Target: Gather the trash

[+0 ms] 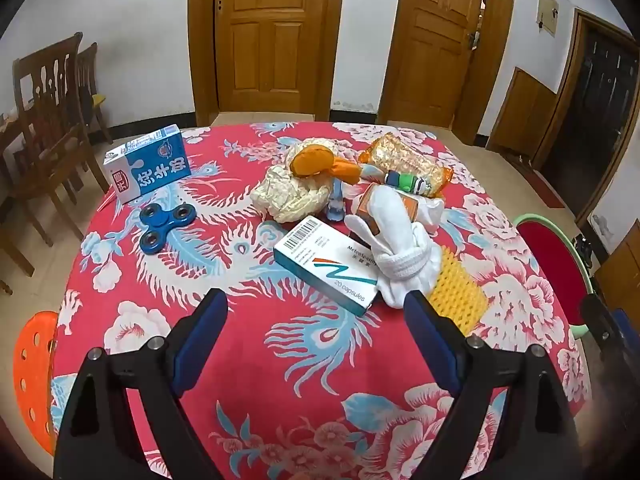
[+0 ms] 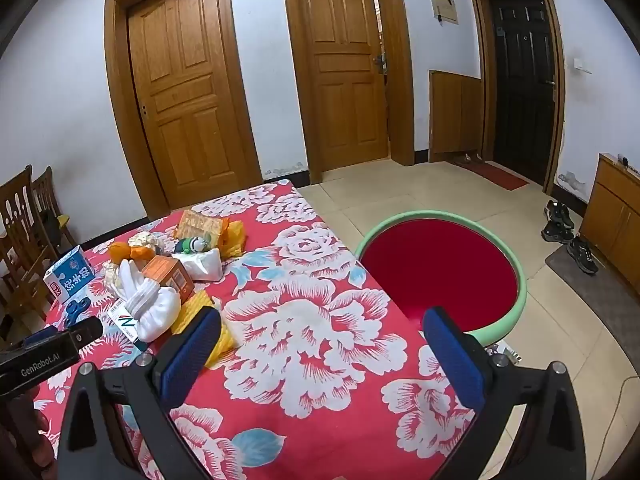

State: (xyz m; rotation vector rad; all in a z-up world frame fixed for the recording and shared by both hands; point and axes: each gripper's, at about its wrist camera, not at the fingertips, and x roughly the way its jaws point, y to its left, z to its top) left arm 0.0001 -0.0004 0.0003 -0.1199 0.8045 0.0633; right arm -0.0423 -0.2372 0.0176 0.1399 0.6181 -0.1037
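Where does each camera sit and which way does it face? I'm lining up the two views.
Left wrist: on the left gripper, tilted down over the floral table toward the capsule box and white sock; own open fingers show.
Right wrist: on the right gripper, facing the table's right edge and red basin; own open fingers and the left gripper's body show.
Shared: capsule box, sock, milk carton, both doors.

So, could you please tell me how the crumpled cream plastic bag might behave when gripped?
The crumpled plastic bag looks thin and wrinkled, so probably floppy, light, and likely to compress. It touches the orange cloth, which may shift.
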